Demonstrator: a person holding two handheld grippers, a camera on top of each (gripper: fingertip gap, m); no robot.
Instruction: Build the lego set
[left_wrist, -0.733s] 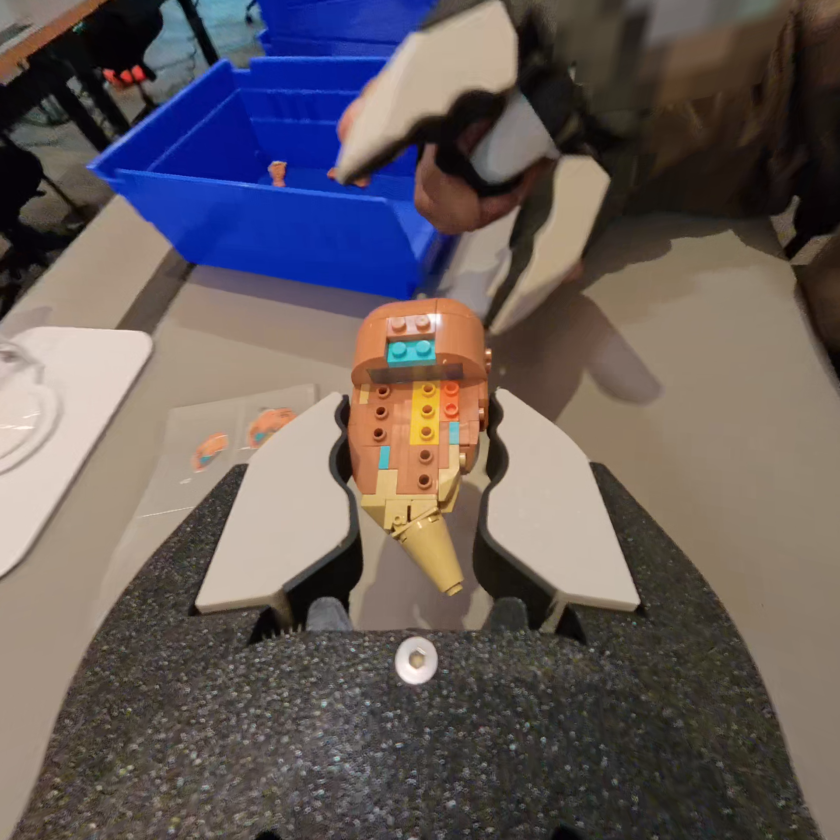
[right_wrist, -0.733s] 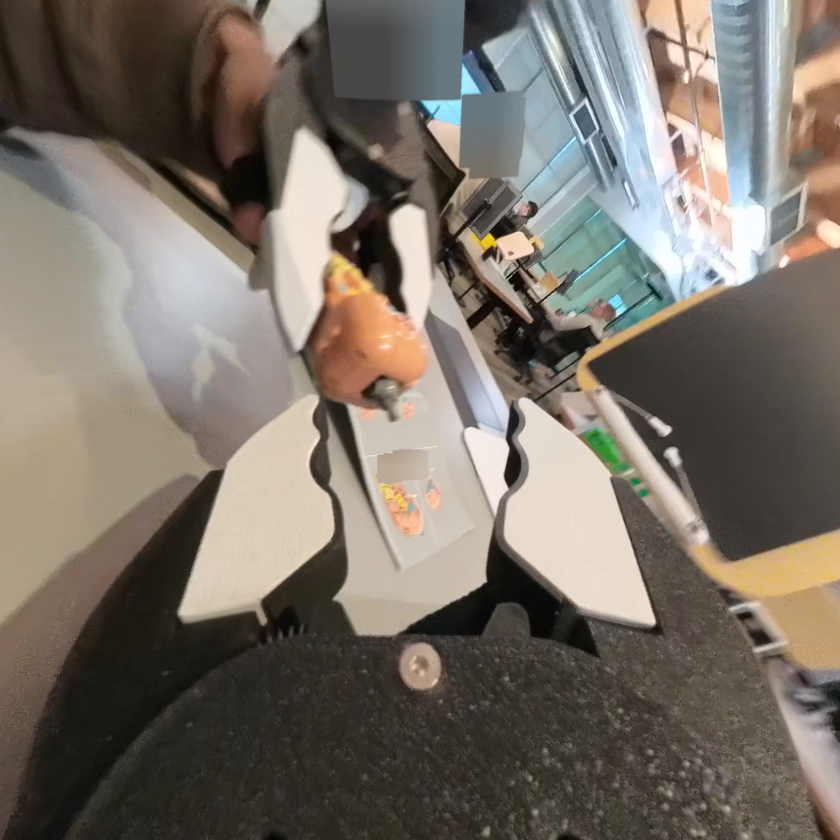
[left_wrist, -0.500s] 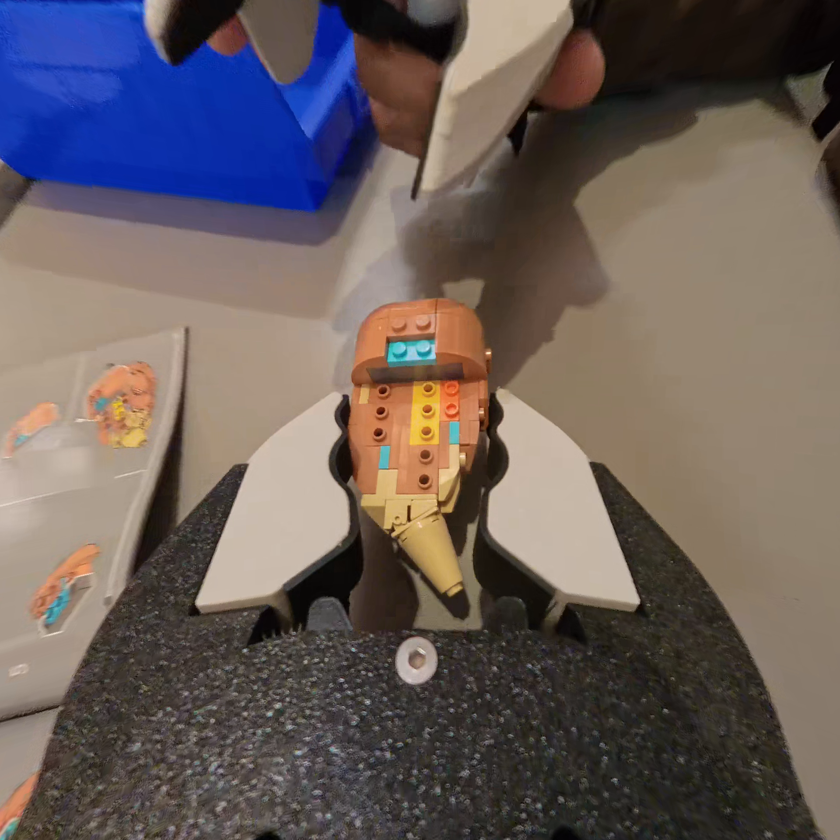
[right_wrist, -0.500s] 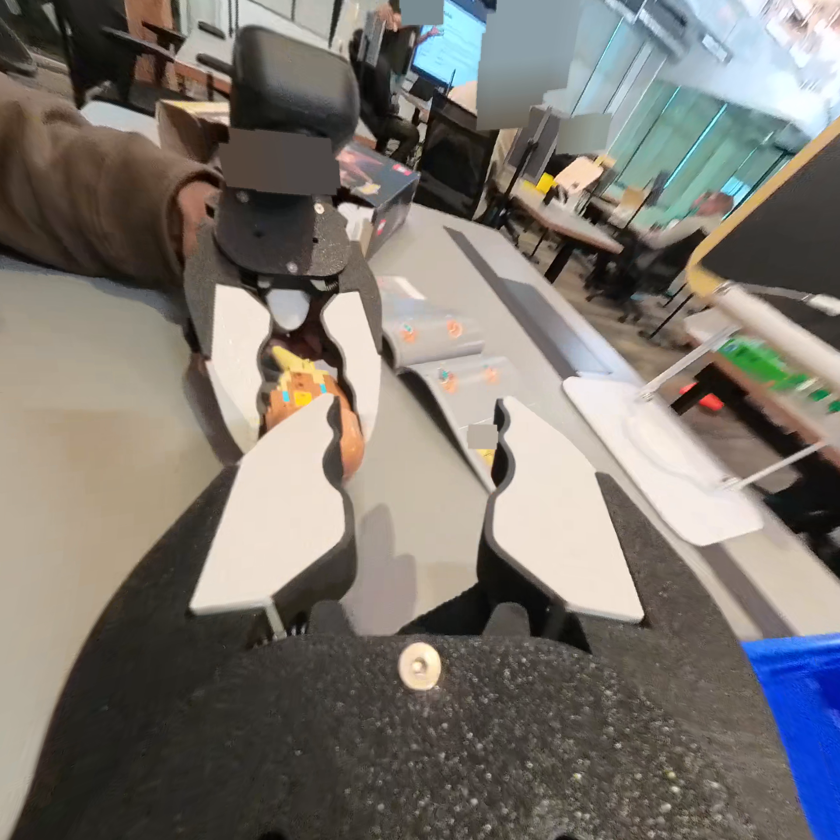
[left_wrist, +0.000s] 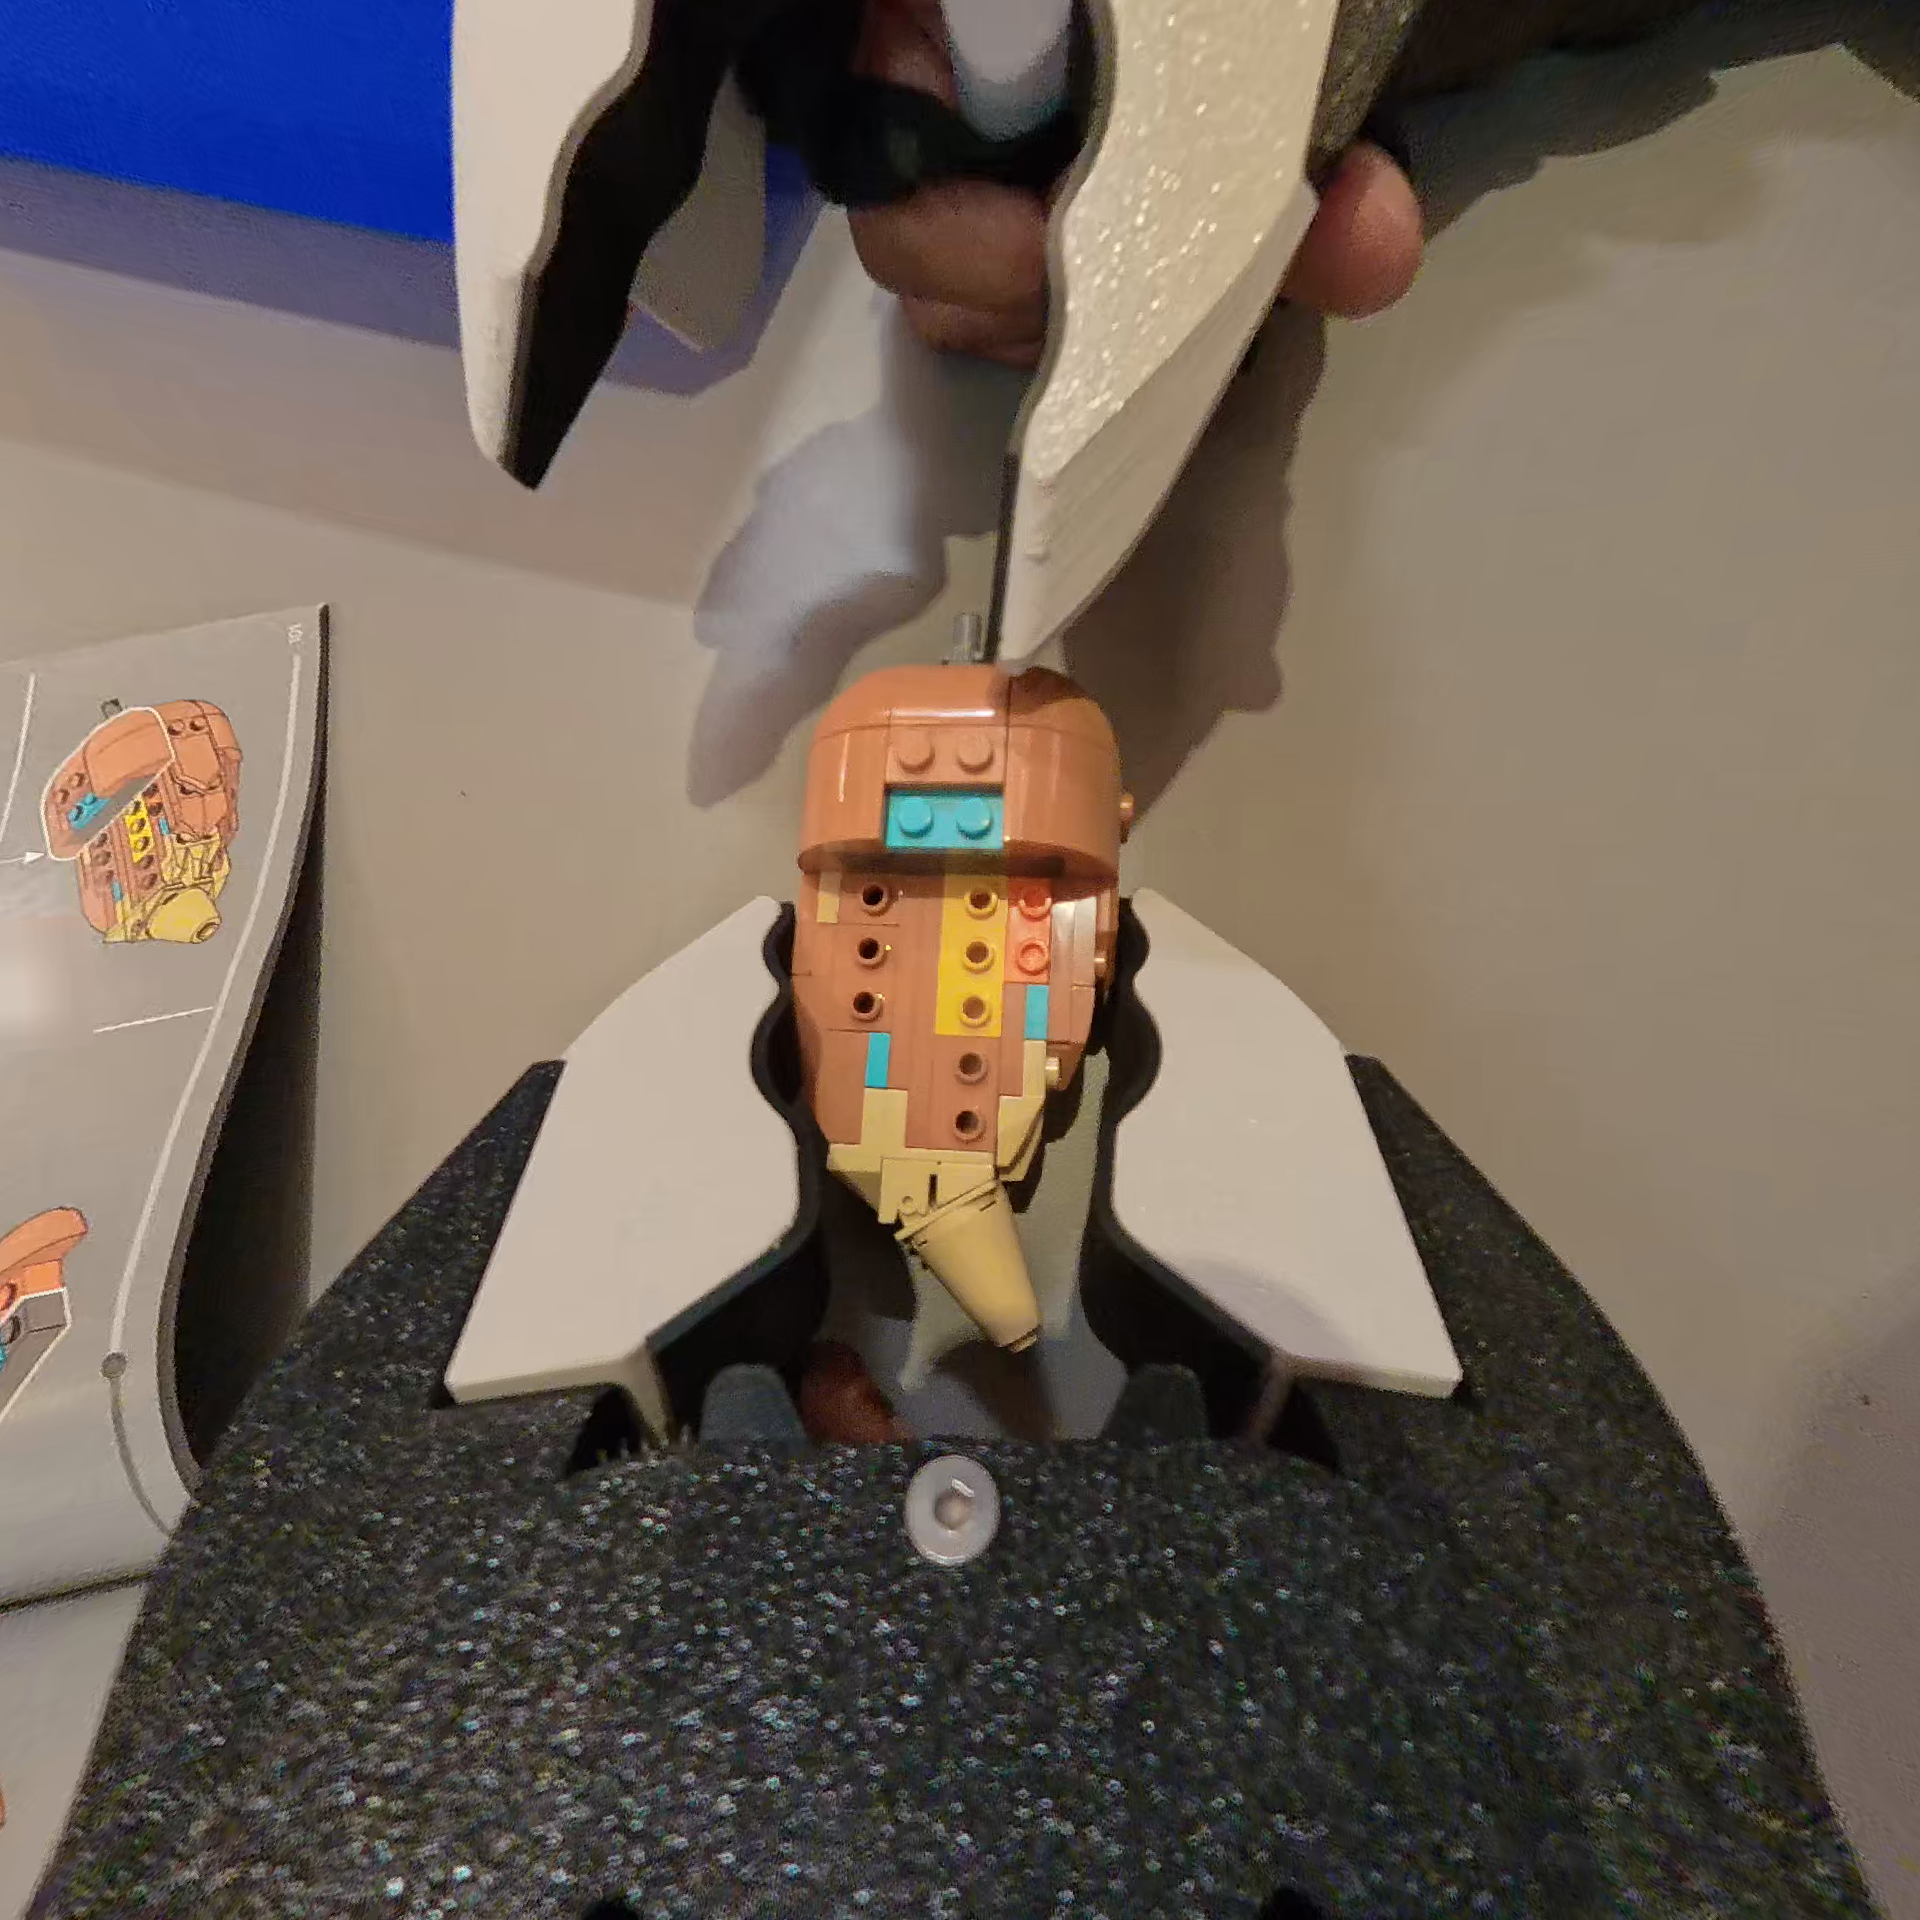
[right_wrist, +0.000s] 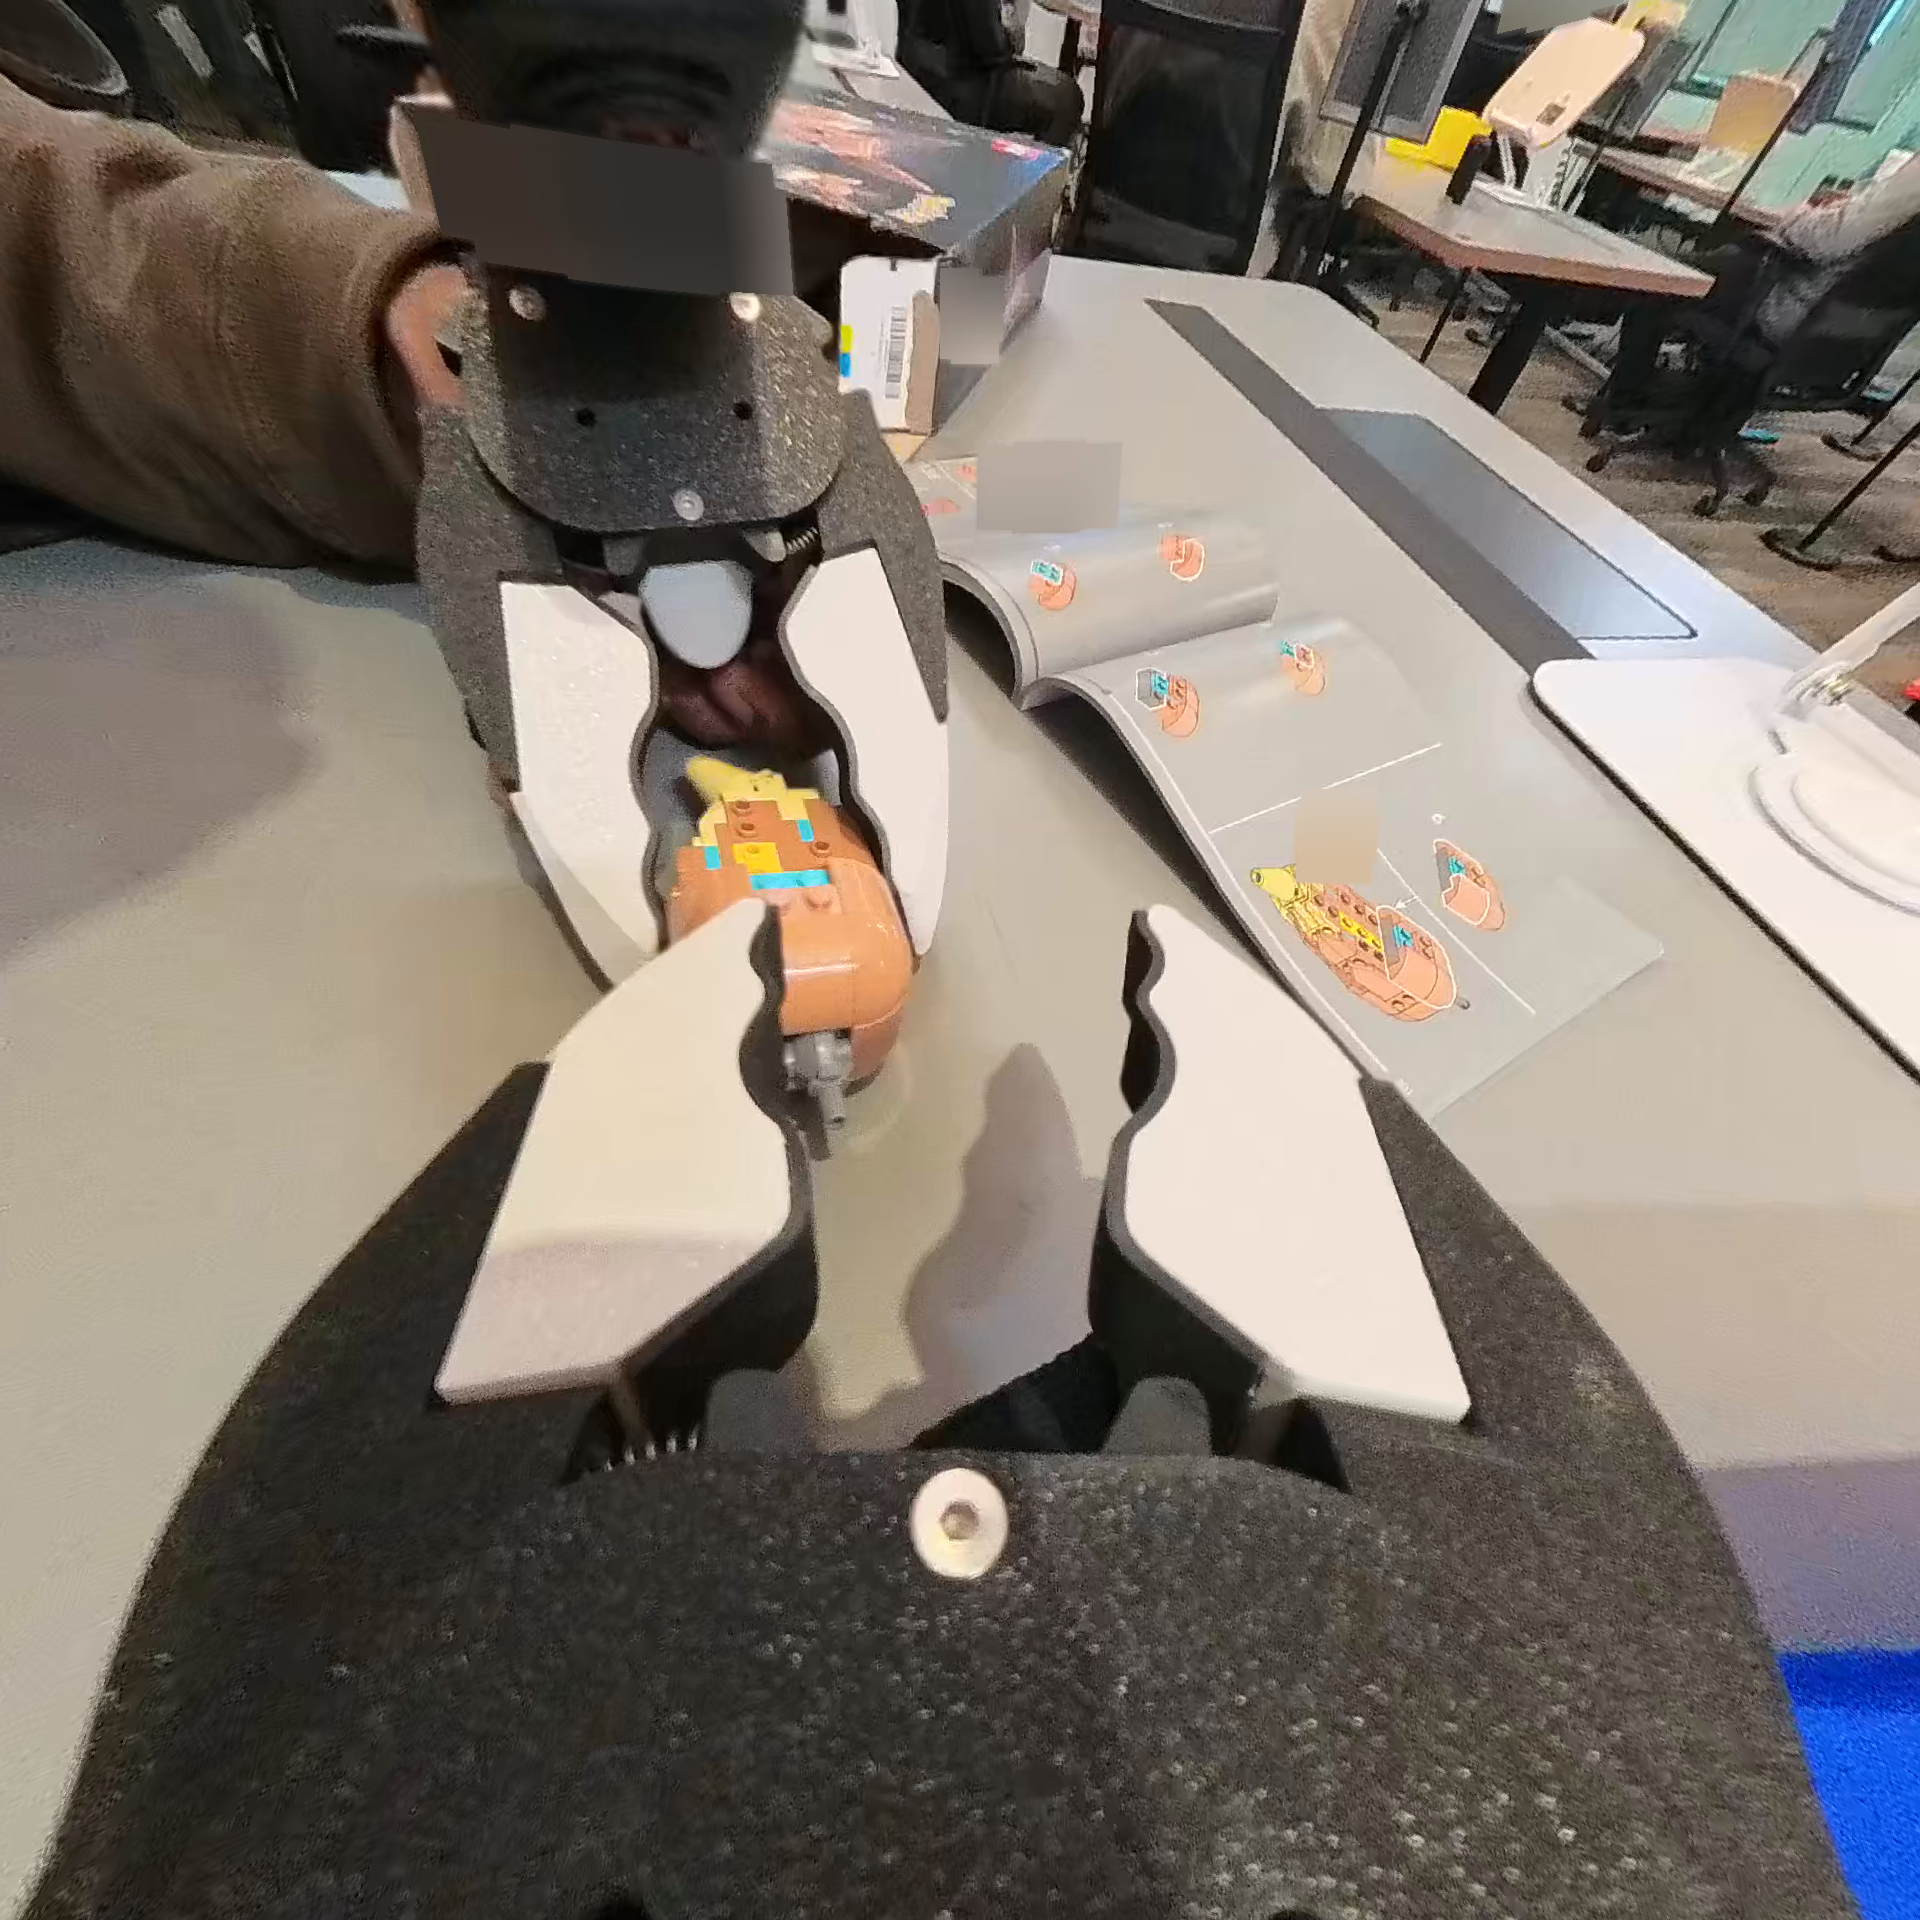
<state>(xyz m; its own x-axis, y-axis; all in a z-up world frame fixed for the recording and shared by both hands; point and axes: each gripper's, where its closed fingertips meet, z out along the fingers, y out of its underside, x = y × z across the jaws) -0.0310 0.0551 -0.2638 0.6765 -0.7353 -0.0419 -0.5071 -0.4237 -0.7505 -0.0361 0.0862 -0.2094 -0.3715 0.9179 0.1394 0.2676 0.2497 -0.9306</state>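
Brick model (left_wrist: 961, 966): clamped in left gripper (left_wrist: 956, 997). Right gripper (right_wrist: 945, 997), spread empty at twelve o'clock, risks knocking grey peg (left_wrist: 968, 634) loose.

Lego model (left_wrist: 961, 977) between left gripper (left_wrist: 956, 935) fingers, above table (left_wrist: 1558, 727). Right gripper (right_wrist: 945, 925) opposite, facing it; one fingertip at model's far end. Instruction booklet (right_wrist: 1351, 790) on table beside model. Box (right_wrist: 914, 197) behind booklet.
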